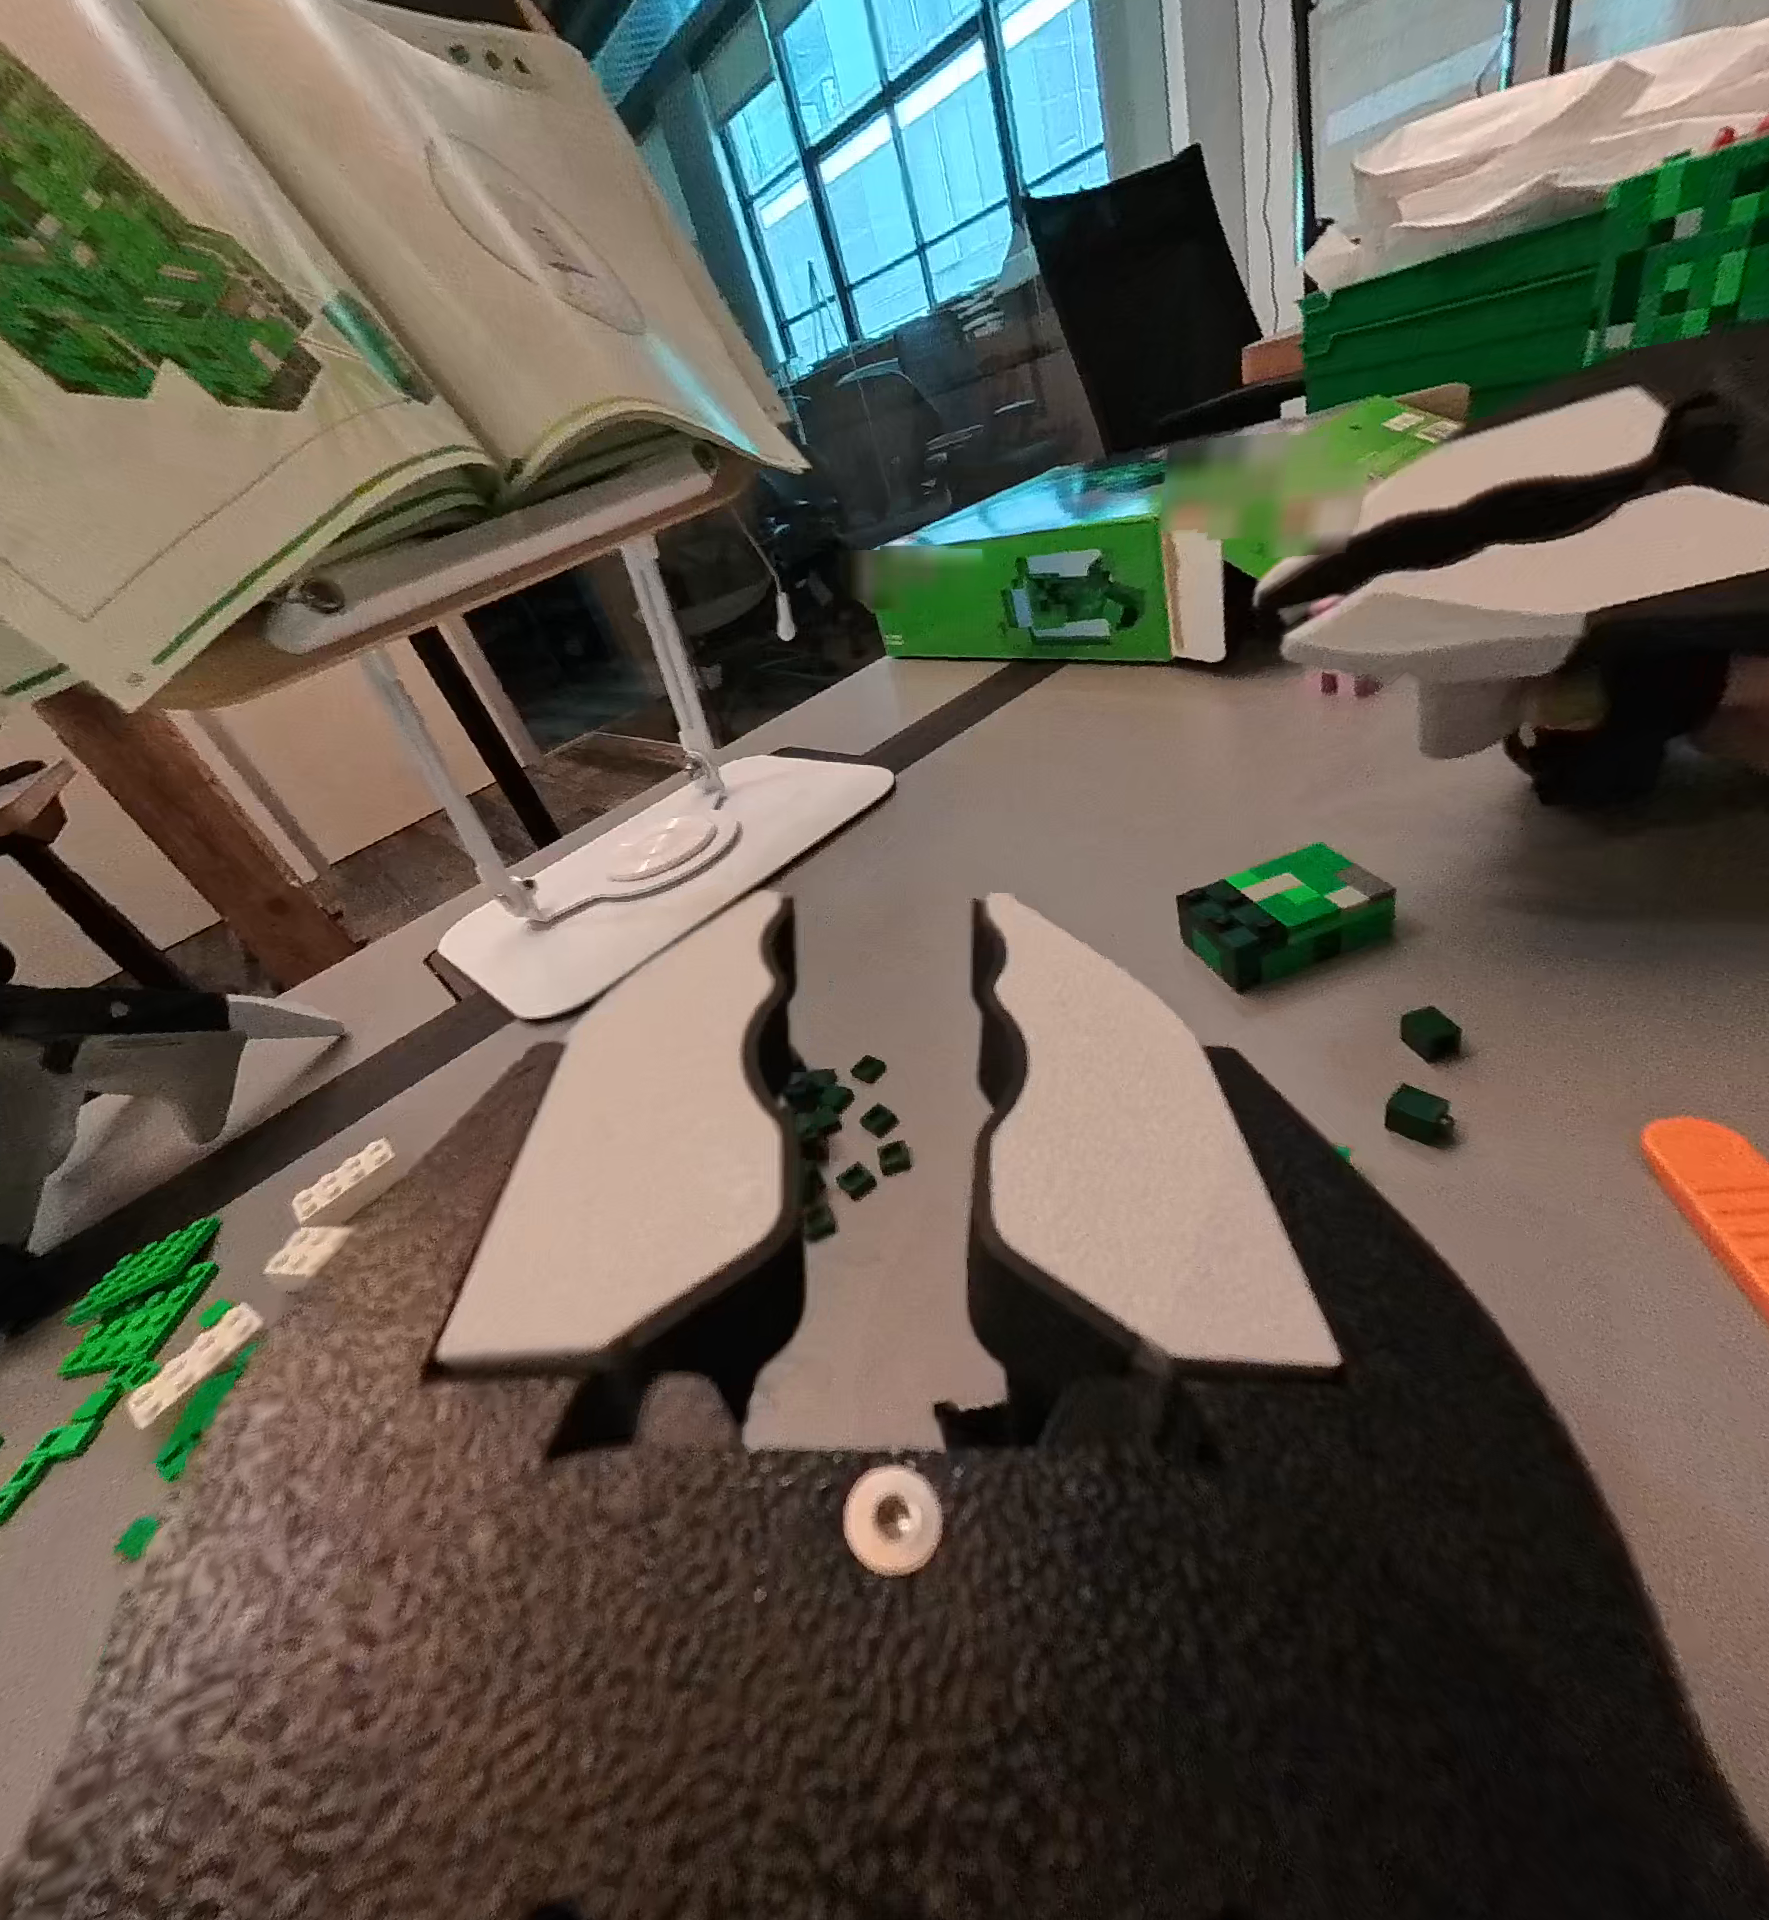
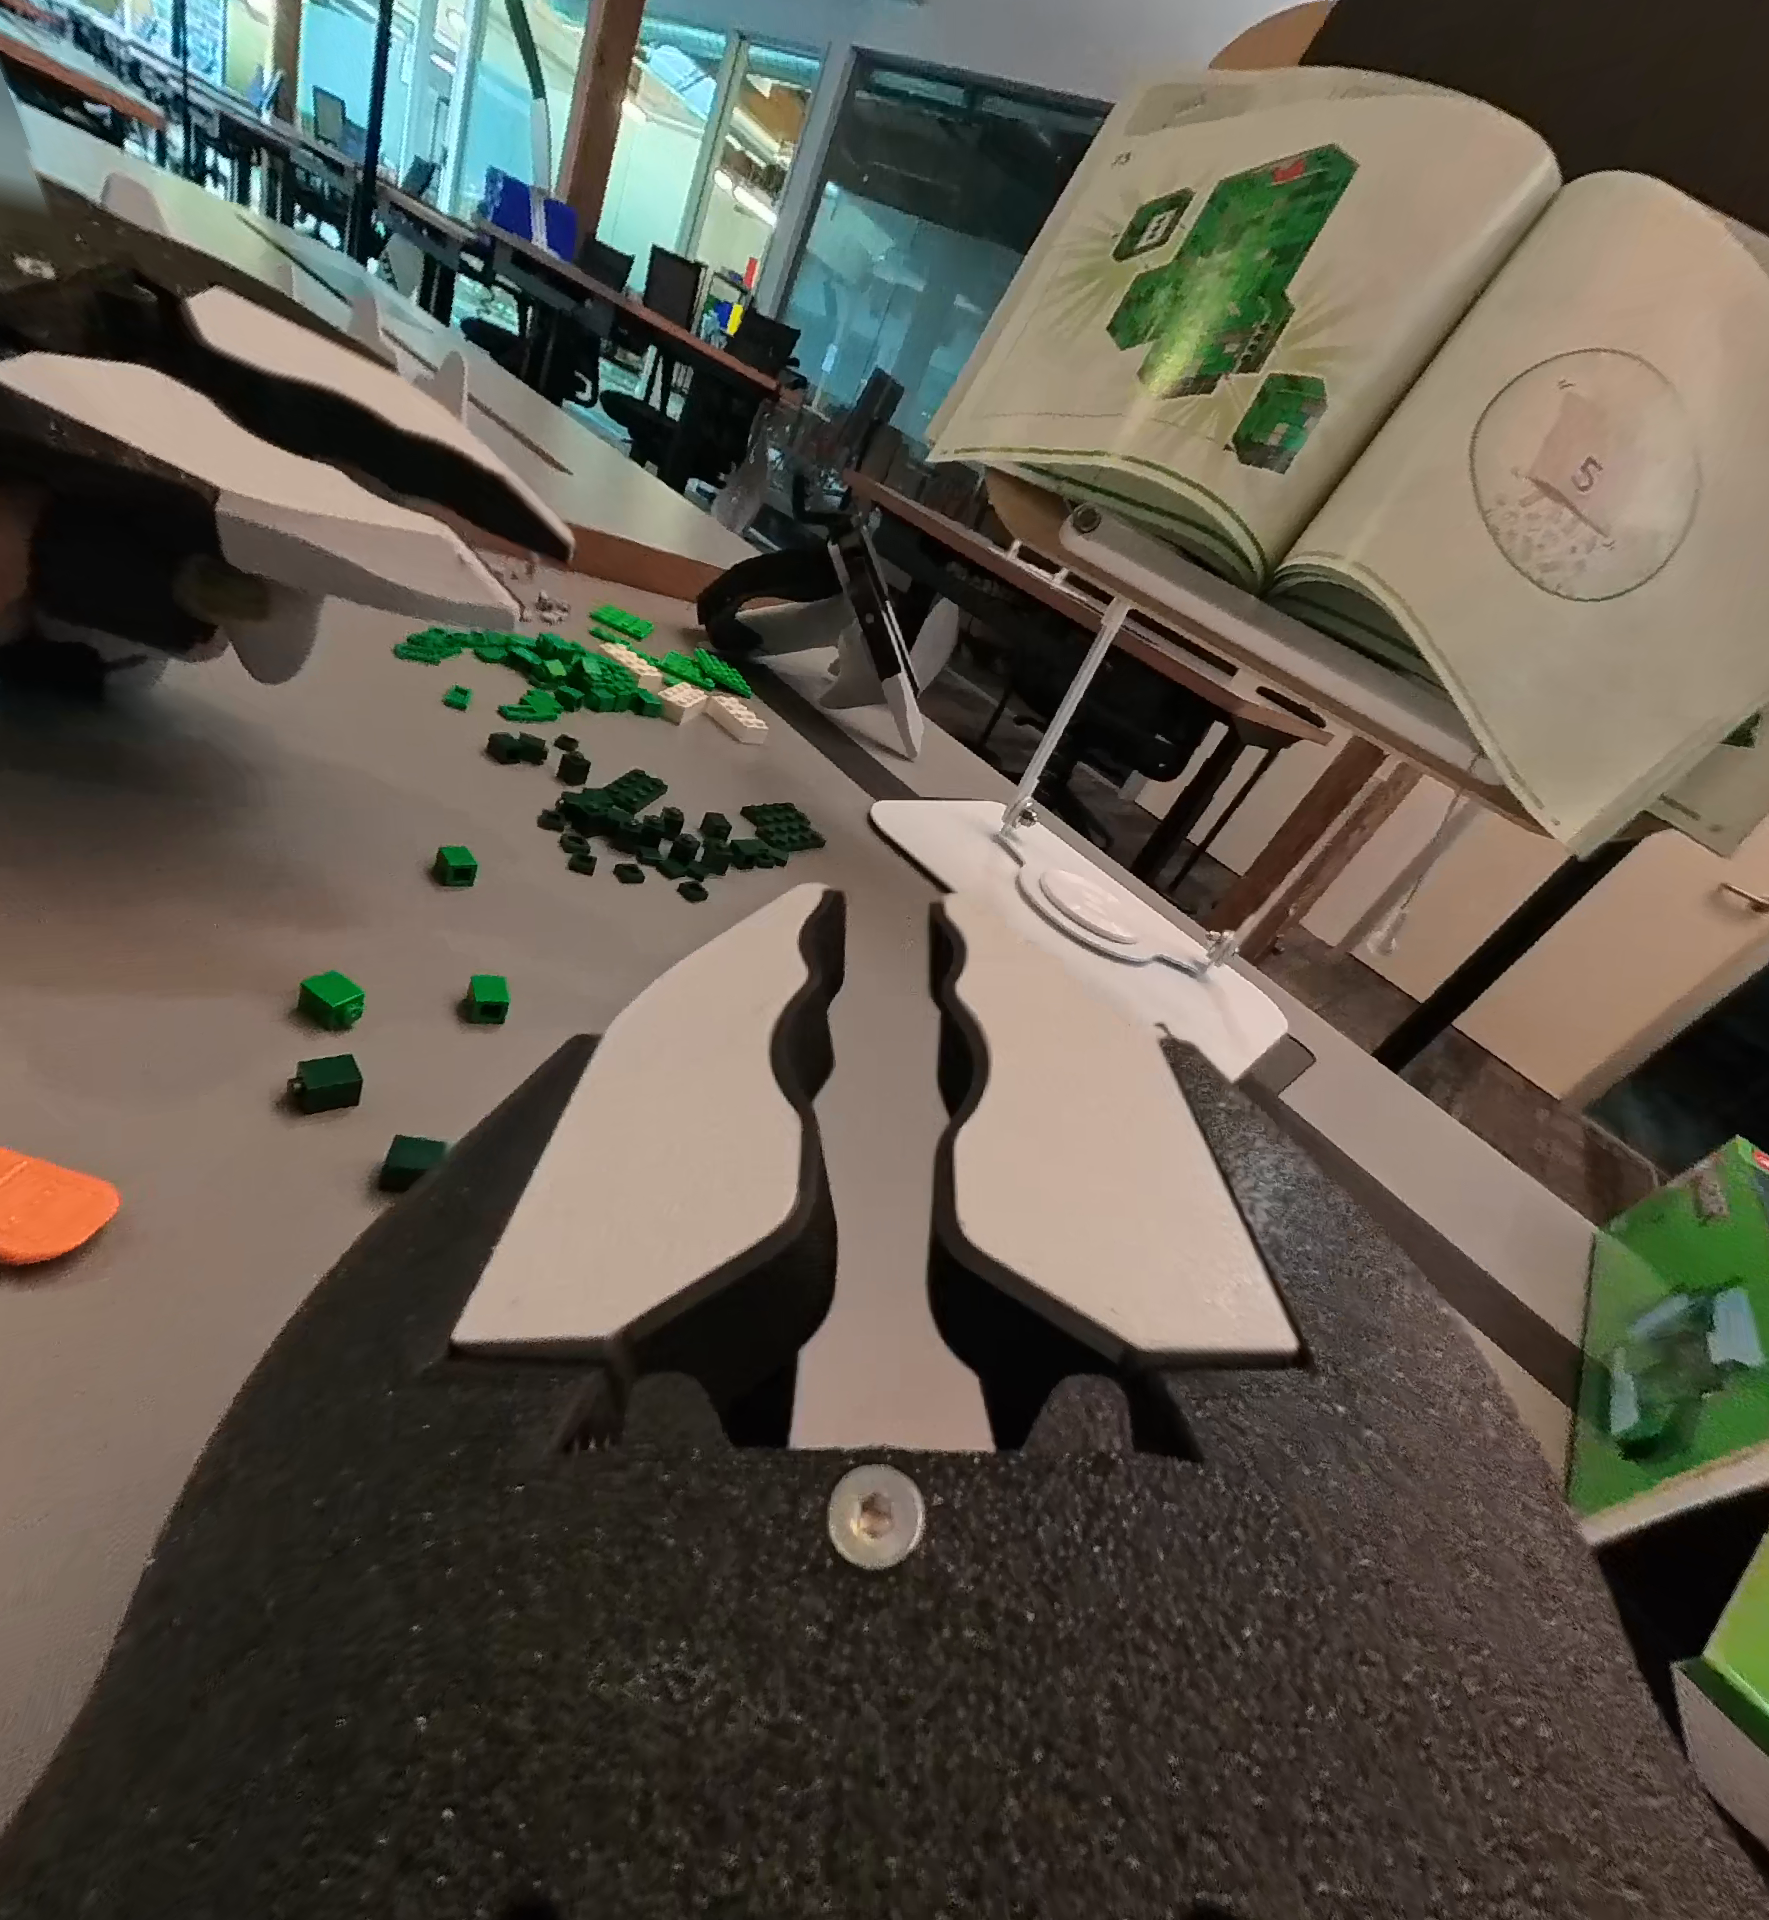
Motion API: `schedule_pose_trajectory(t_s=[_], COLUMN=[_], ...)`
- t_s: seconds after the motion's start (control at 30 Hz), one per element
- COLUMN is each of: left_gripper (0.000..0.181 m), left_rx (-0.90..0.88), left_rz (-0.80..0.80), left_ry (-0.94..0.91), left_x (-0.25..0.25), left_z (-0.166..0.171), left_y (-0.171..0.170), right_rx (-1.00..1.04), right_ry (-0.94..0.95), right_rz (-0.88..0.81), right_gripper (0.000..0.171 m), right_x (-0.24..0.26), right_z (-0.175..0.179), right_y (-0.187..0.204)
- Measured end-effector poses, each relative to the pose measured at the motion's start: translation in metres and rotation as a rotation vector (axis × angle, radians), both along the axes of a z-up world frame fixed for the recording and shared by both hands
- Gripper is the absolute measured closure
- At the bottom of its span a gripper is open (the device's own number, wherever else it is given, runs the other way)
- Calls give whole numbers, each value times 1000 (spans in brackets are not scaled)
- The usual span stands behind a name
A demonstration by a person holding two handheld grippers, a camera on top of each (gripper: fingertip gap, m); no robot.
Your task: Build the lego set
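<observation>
Left gripper [image 1: 885, 914] is held wide open and empty over small dark green pieces [image 1: 849, 1127]. Right gripper [image 2: 885, 904] is parted narrowly, nothing held. The built green block [image 1: 1285, 930] is seen only in the left wrist view; the bright green brick pile [image 2: 568, 665] is seen clearly only in the right. Grey table [image 1: 1119, 790], instruction book [image 2: 1379, 343] on a white stand [image 2: 1067, 894], orange tool [image 1: 1753, 1236]; office desks and windows are visible behind.

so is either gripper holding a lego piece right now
No. The left gripper and right gripper are both open with nothing between their fingers.
</observation>
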State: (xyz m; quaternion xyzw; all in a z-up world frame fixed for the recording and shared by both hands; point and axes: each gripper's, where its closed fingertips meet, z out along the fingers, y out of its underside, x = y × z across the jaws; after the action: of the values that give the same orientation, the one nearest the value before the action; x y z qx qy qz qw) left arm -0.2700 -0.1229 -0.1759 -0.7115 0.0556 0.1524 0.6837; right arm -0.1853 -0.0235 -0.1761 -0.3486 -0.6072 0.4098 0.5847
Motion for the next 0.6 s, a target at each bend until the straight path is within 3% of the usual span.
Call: schedule_pose_trajectory(t_s=[0.1,0.23,0.47,0.6], left_gripper=[133,128,112,109], left_rx=[47,110,119,143], left_rz=[36,67,86,88], left_ry=[-43,-73,-78,-73], left_x=[-8,-15,-17,-19], left_z=[6,13,15,17], left_y=[-3,-8,-5,-4], right_rx=[-36,-112,-35,157], right_ry=[27,36,-18,-75], right_rz=[-4,66,45,36], right_gripper=[141,125,123,127], right_x=[1,0,-15,-64], right_z=[5,9,2,18], right_y=[3,-4,-7,-18])
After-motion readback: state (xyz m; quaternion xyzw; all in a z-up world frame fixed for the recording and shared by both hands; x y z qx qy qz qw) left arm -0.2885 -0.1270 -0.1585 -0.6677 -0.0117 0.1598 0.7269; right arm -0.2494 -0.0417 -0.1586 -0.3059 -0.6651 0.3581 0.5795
